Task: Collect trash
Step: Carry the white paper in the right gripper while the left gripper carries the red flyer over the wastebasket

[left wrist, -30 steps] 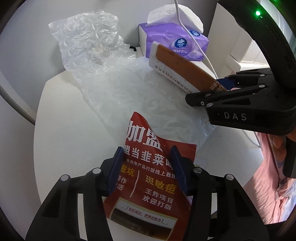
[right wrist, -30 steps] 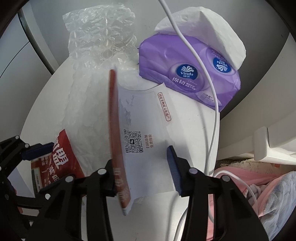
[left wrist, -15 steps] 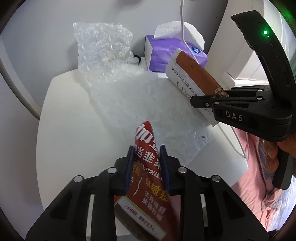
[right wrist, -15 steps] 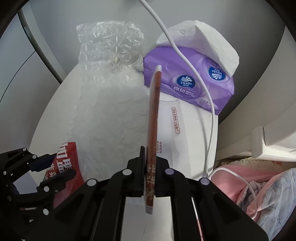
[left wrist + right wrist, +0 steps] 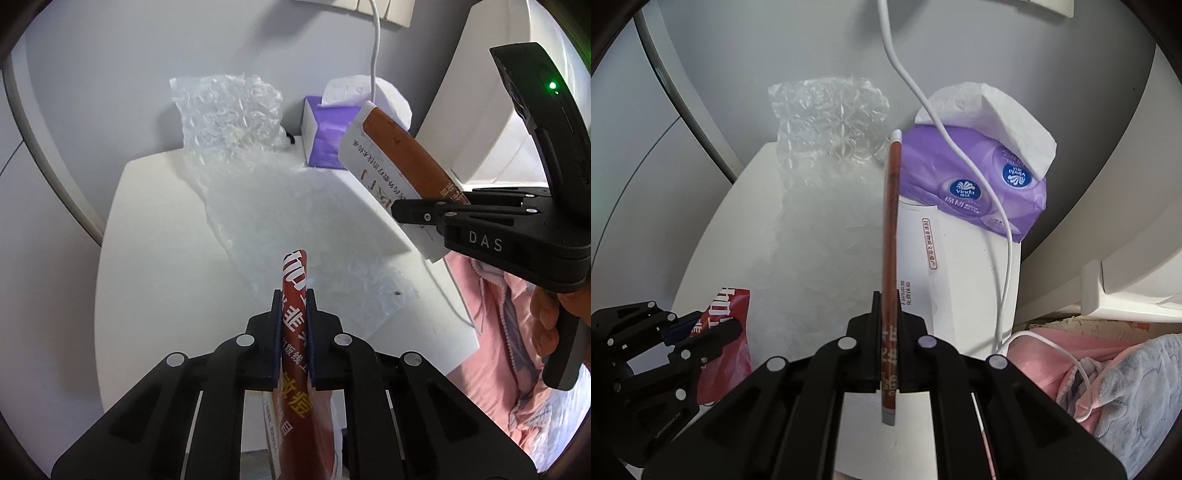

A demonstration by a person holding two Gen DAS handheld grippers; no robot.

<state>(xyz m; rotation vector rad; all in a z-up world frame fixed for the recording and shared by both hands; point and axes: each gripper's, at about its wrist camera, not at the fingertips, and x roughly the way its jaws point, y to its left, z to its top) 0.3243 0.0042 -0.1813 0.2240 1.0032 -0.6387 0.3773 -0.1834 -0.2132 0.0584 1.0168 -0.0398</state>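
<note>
My left gripper is shut on a red flyer with white and yellow print, folded between the pads and lifted off the white table; the flyer also shows in the right wrist view. My right gripper is shut on a brown and white printed card, held edge-on above the table; the card shows in the left wrist view at the right. A sheet of clear bubble wrap lies across the table and leans on the wall behind.
A purple tissue pack with a white tissue sticking out stands at the back right. A white cable hangs from the wall over it. Pink and grey bedding lies to the right of the table. White furniture stands behind.
Both grippers closed from open, the left on the red flyer and the right on the card. Both have since lifted and pulled back from the table.
</note>
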